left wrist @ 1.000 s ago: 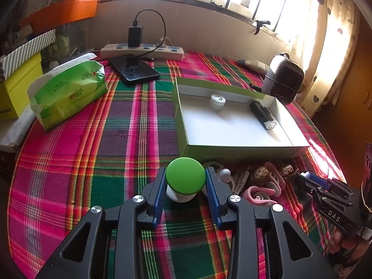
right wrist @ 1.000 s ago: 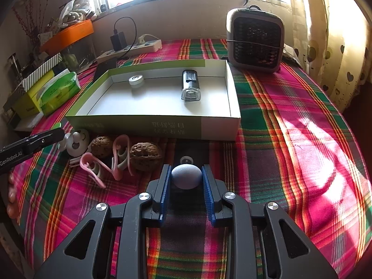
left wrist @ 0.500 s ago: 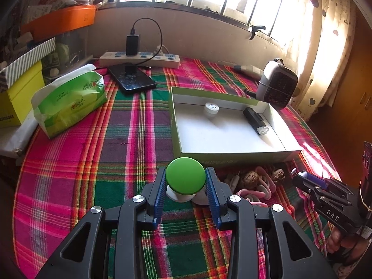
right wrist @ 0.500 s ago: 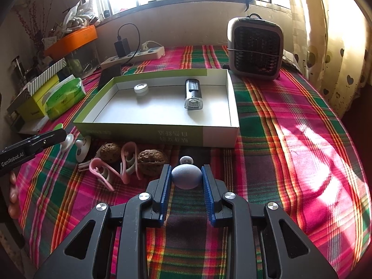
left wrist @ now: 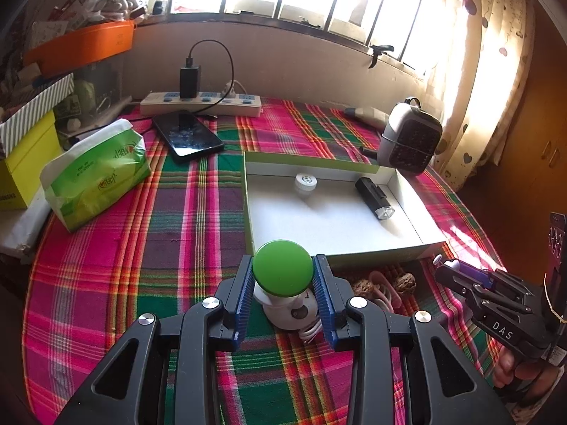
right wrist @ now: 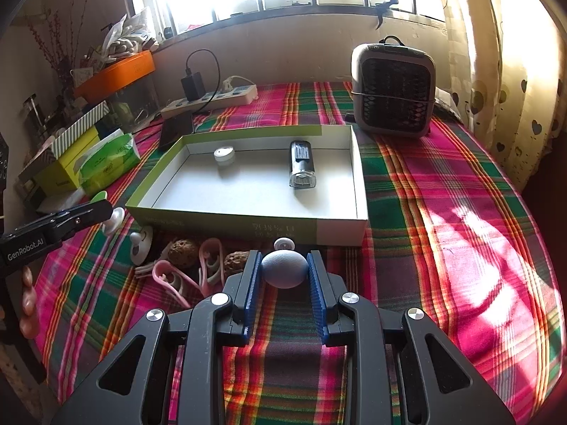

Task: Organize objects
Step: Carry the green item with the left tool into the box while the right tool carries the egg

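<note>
The left gripper point(left wrist: 283, 276) has its fingers clenched on a green-capped white piece point(left wrist: 282, 273), held just short of the open box point(left wrist: 375, 250). Inside that box lie only 2 things, a white cap point(left wrist: 305, 182) and a black flashlight point(left wrist: 375, 198). The right gripper point(right wrist: 284, 272) grips a grey-blue egg point(right wrist: 284, 269); walnuts point(right wrist: 182, 252) and pink clips point(right wrist: 209, 265) remain on the worktop point(right wrist: 443, 212), so most sorting looks undone.

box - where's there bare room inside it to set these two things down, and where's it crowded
Inside the box, the near half of the floor is bare, from the front wall back to the white cap and black flashlight; the gap between those two is free as well. Crowded: the cloth before the front wall, with walnuts and pink clips.
</note>
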The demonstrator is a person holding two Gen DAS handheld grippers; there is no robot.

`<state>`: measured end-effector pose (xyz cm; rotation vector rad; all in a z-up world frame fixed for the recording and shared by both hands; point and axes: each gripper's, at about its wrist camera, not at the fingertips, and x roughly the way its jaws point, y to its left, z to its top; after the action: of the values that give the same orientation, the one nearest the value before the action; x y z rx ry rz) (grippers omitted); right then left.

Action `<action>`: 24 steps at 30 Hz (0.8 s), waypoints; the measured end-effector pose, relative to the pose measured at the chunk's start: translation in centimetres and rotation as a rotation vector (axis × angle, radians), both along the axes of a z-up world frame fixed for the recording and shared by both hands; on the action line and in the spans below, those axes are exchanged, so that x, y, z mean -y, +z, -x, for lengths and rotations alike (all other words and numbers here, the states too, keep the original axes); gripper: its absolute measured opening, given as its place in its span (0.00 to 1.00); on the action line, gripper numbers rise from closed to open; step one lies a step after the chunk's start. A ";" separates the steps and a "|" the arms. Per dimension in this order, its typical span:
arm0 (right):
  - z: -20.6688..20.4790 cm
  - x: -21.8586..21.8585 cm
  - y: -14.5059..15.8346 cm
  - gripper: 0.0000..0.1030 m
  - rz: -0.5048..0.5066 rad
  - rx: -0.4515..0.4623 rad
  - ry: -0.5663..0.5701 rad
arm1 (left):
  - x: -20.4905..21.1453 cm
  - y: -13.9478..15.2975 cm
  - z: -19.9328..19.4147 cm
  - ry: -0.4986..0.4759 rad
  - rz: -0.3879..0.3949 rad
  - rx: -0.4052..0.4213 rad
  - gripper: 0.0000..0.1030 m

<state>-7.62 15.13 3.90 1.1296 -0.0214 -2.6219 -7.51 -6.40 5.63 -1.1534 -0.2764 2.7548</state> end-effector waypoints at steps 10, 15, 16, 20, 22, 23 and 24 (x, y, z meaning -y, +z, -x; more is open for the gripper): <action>1.9 0.7 1.2 0.27 0.000 -0.024 0.017 | -0.9 0.8 2.1 -0.021 0.000 -0.010 0.30; 3.4 1.1 1.7 0.27 0.002 -0.030 0.027 | -1.5 0.5 3.8 -0.037 0.001 0.005 0.30; 3.9 1.3 1.7 0.27 0.002 -0.032 0.030 | -1.7 0.4 4.1 -0.040 0.007 0.006 0.30; 5.6 2.0 1.8 0.27 -0.008 -0.035 0.039 | -2.1 -0.1 5.4 -0.050 0.013 0.016 0.30; 6.5 2.4 1.7 0.27 -0.016 -0.032 0.046 | -2.2 -0.2 6.1 -0.051 0.012 0.020 0.30; 7.0 2.5 1.6 0.27 -0.018 -0.029 0.047 | -2.3 -0.4 6.5 -0.051 0.010 0.023 0.30; 7.4 2.7 1.5 0.27 -0.020 -0.027 0.050 | -2.3 -0.5 6.9 -0.051 0.009 0.027 0.30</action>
<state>-14.99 12.43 5.39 1.0874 0.0378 -2.5986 -14.39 -4.13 5.17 -1.1838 -0.2344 2.7013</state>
